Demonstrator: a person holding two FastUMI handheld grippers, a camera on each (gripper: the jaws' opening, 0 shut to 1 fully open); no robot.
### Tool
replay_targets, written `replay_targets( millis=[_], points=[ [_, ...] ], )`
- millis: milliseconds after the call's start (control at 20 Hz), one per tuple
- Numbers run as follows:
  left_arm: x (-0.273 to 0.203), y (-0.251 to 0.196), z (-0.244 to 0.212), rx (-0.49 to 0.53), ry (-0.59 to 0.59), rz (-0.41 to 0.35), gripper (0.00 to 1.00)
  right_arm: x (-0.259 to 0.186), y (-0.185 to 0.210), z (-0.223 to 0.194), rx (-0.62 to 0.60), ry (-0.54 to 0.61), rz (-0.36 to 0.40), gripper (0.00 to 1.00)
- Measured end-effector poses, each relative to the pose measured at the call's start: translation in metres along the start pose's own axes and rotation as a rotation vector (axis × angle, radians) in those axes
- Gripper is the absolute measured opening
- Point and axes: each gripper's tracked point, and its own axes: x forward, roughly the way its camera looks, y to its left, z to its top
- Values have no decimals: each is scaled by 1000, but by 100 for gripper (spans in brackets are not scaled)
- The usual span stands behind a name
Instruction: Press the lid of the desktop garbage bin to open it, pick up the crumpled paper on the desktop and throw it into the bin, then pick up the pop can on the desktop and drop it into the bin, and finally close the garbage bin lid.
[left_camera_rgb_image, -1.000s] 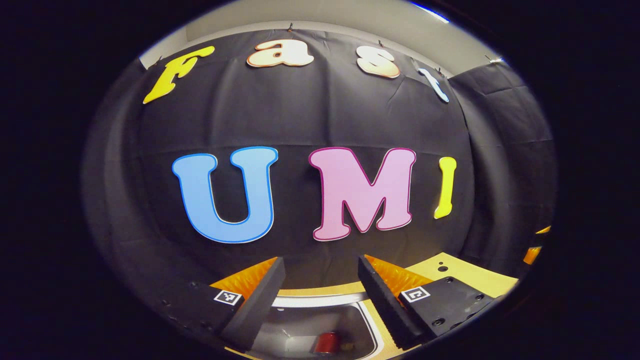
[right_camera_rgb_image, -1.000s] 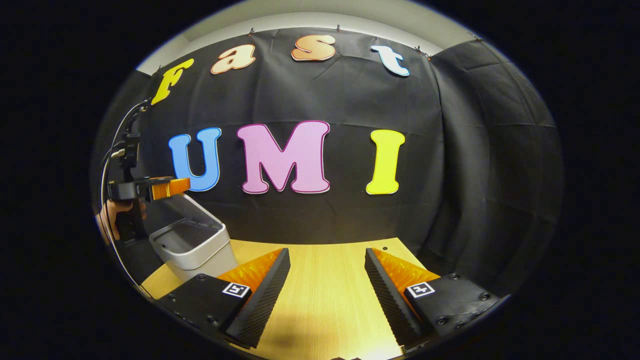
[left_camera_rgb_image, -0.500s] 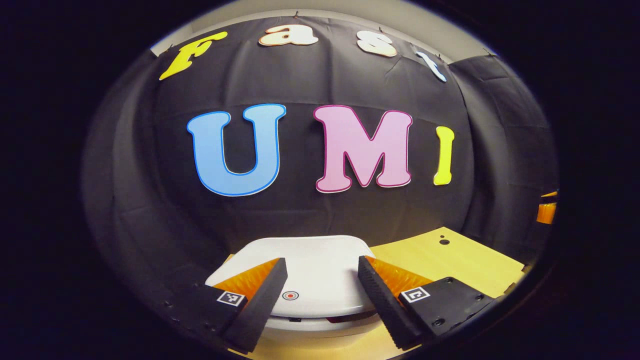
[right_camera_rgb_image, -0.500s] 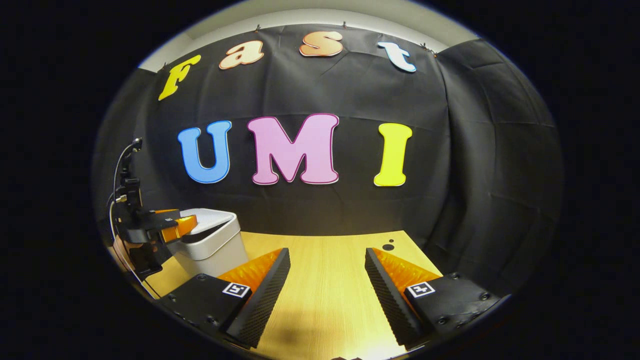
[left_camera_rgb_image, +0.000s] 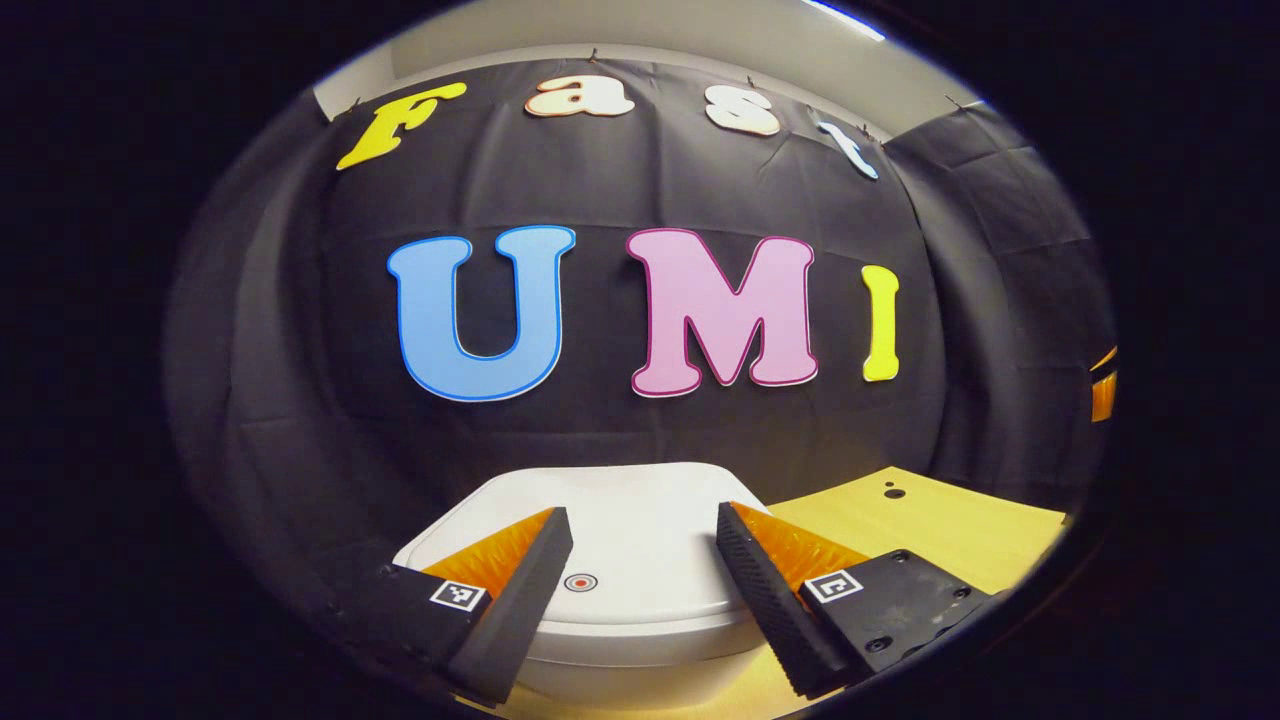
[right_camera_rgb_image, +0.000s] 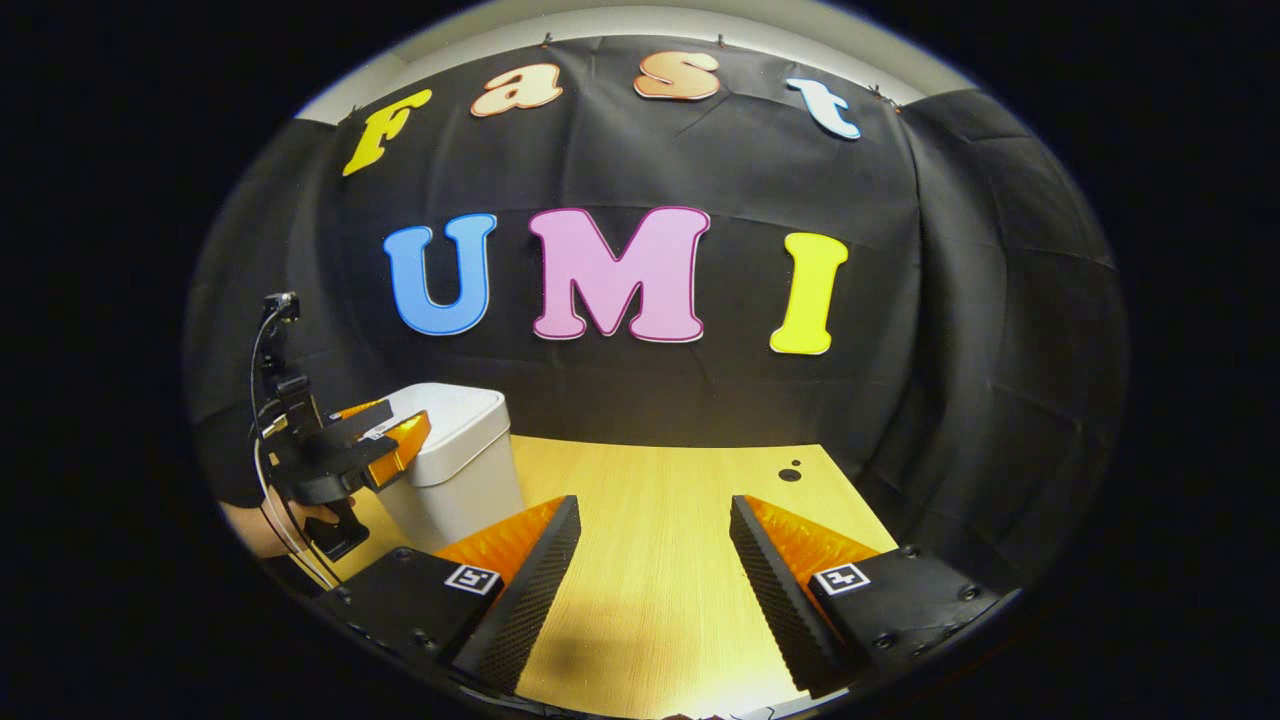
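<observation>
Hovering left gripper (left_camera_rgb_image: 640, 530) over closed lid (left_camera_rgb_image: 620, 545)

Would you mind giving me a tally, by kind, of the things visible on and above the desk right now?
Garbage bins: 1, the white garbage bin with its lid down.
Grippers: 2, the left gripper over the lid and the right gripper over the desktop, both open.
Total: 3.

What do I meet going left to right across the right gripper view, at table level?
Left tongs in a hand → garbage bin, lid down → bare table → small dark holes in the tabletop.
</observation>
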Motion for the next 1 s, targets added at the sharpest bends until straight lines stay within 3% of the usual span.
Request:
replay_targets(
  millis=[150,250,500,650,800,1000],
  points=[
    [3,-1,8,38,-5,-11,99,-4,13,3,-13,-14,22,97],
    [-4,3,20,11,32,3,98,-5,20,10,-10,-36,29,97],
    [-55,9,100,39,-120,82,96,-6,30,31,7,-124,11,97],
    [-103,-11,145,61,-224,67,96,-10,47,40,20,-174,21,97],
    [-137,-30,154,9,-247,40,96,-24,65,52,71,-245,30,97],
    [-169,-49,138,-53,-210,20,96,-48,81,63,22,-339,21,97]
  ],
)
